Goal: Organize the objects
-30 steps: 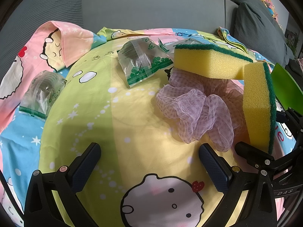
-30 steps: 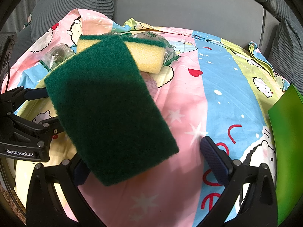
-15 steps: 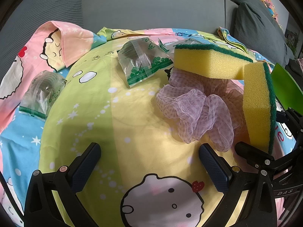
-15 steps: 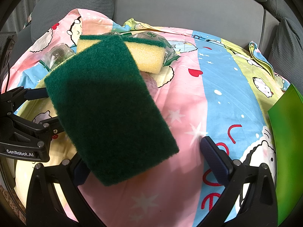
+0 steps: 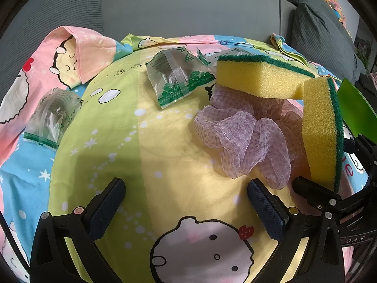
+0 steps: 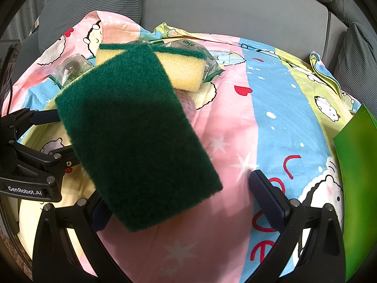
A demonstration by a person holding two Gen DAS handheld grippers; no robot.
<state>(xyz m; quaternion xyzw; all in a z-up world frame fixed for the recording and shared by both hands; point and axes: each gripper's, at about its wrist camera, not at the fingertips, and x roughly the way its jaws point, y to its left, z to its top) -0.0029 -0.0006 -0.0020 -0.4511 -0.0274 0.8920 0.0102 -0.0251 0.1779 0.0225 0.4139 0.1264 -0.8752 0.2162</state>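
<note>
- Grey sofa cushions (image 5: 188, 7) back a cartoon-print bedsheet (image 5: 165, 141) spread over the seat; all the items lie on it.
- Left gripper (image 5: 186, 200) hovers low over the sheet with its fingers spread wide and nothing between them.
- Right gripper (image 6: 179, 198) also has its fingers spread wide; a yellow-and-green scouring sponge (image 6: 136, 132) stands on edge against its left finger, propped rather than pinched, green pad facing the right wrist camera.
- A second sponge (image 5: 259, 77) lies across the lilac mesh bath pouf (image 5: 245, 136), and the two sponges touch at a corner.
- Clear green-printed packets (image 5: 176, 77) lie behind, one more (image 5: 51, 115) at the far left; a green sheet-like object (image 6: 355, 176) sits at the right edge.
- Risk: the upright sponge looks unsupported on soft, uneven bedding, so pulling the right gripper away could tip it over. It could also drag the second sponge off the springy pouf.
- Risk: closing on the pouf may snag its loose mesh.
- Compared with the earlier frames, nothing has visibly moved; both grippers and every item hold the same positions.
</note>
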